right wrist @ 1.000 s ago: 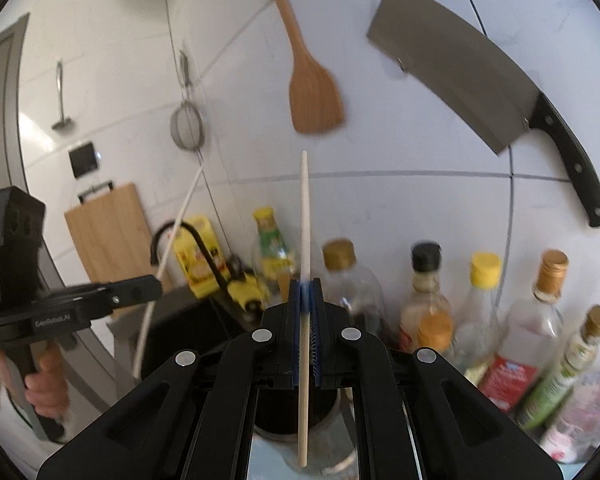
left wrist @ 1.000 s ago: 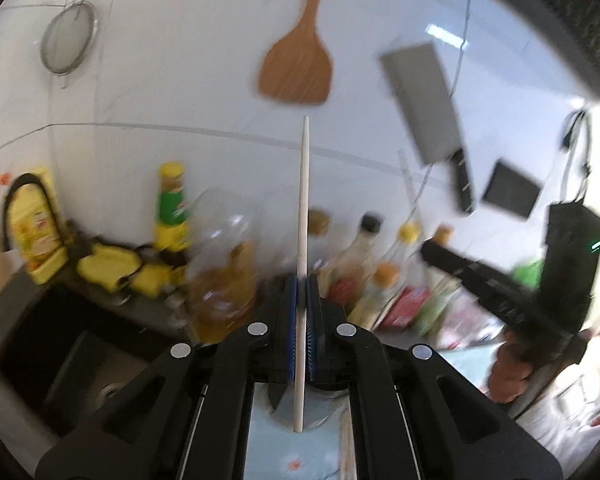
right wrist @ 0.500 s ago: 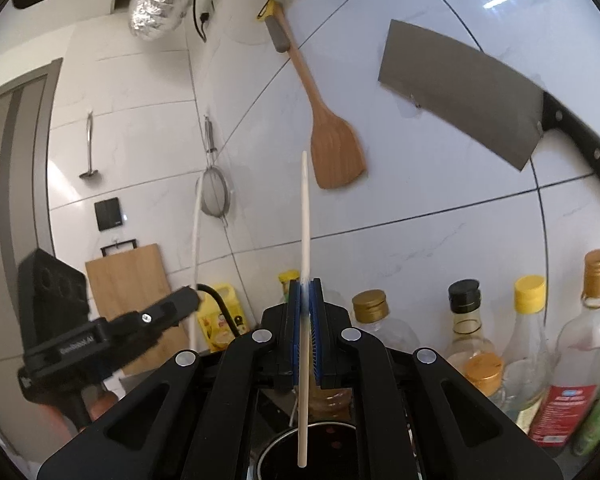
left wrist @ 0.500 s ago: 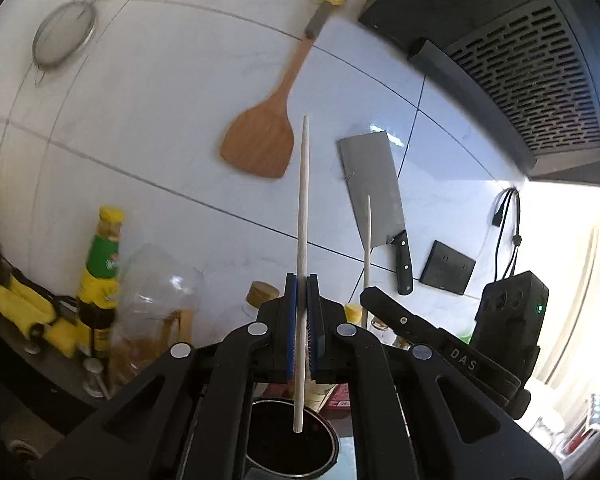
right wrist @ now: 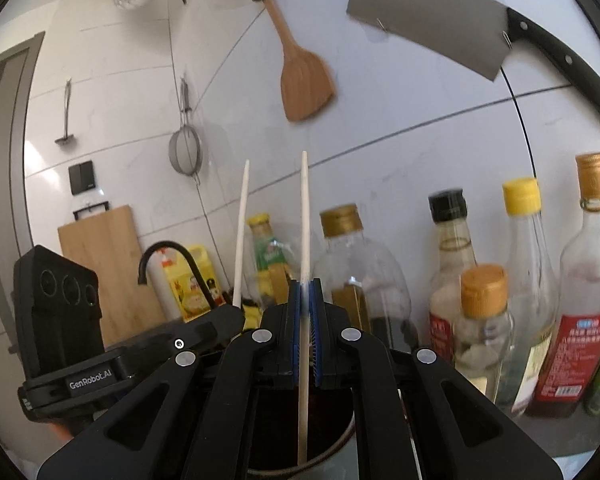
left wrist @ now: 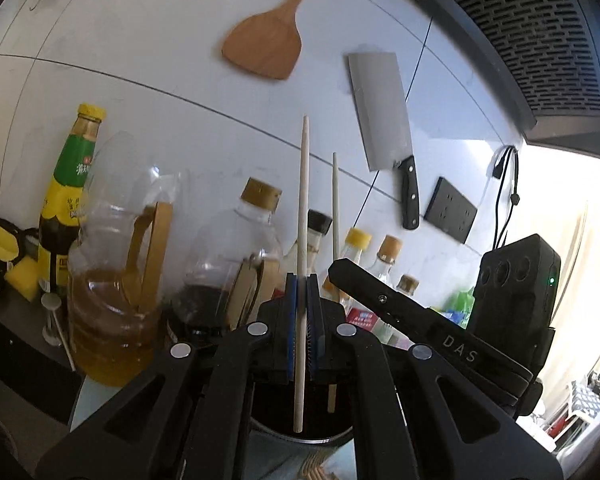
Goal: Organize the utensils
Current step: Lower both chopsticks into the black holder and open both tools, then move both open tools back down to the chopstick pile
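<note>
My left gripper (left wrist: 302,280) is shut on a pale wooden chopstick (left wrist: 303,200), held upright with its lower end inside the dark round utensil holder (left wrist: 300,432). My right gripper (right wrist: 305,285) is shut on a second chopstick (right wrist: 305,220), also upright with its lower end in the same holder (right wrist: 332,456). In the left wrist view the right gripper (left wrist: 336,266) and its chopstick (left wrist: 334,200) stand just to the right. In the right wrist view the left gripper (right wrist: 236,312) and its chopstick (right wrist: 241,232) stand just to the left.
Several sauce and oil bottles (right wrist: 476,280) crowd the counter behind the holder, with an oil jug (left wrist: 112,300) at the left. A wooden spatula (left wrist: 268,44), a cleaver (left wrist: 380,112) and a strainer (right wrist: 185,152) hang on the tiled wall. A sink tap (right wrist: 168,256) and a cutting board (right wrist: 100,264) are at the left.
Both grippers have come lower and closer together over the holder. The lower ends of both chopsticks now reach down inside it.
</note>
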Motion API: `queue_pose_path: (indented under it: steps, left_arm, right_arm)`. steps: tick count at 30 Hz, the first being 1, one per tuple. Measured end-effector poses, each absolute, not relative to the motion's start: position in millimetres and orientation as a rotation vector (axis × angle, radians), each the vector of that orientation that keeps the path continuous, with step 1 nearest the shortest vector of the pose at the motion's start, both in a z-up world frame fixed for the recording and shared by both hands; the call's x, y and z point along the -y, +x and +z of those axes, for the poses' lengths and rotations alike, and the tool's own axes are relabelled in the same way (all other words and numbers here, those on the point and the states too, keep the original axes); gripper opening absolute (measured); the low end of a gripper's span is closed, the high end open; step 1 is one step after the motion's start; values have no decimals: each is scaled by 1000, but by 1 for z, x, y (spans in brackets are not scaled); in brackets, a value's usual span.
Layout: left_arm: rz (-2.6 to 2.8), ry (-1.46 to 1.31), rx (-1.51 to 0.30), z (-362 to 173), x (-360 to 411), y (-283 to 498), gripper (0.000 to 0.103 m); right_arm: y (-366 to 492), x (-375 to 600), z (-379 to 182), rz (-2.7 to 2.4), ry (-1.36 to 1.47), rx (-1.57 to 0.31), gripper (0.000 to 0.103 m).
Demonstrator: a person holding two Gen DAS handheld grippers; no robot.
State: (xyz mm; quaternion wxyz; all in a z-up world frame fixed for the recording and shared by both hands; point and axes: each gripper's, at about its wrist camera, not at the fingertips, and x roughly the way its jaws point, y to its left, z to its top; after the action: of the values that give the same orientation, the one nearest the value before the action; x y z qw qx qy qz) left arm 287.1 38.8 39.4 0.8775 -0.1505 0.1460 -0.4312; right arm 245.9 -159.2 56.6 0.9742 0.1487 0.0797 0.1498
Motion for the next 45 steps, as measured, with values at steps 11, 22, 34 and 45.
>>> queue_pose_path:
  steps: [11, 22, 34, 45]
  left_arm:
    - [-869, -287, -315, 41, -47, 274, 10]
    - [-788, -258, -200, 103, -74, 231, 63]
    - [-621, -178, -276, 149, -92, 174, 91]
    - [-499, -79, -517, 113, -91, 133, 97]
  right_arm:
    - [233, 156, 55, 273, 279, -195, 17]
    - [195, 164, 110, 228, 245, -126, 70]
    - [144, 145, 147, 299, 198, -126, 86]
    - [101, 146, 121, 325, 152, -238, 88]
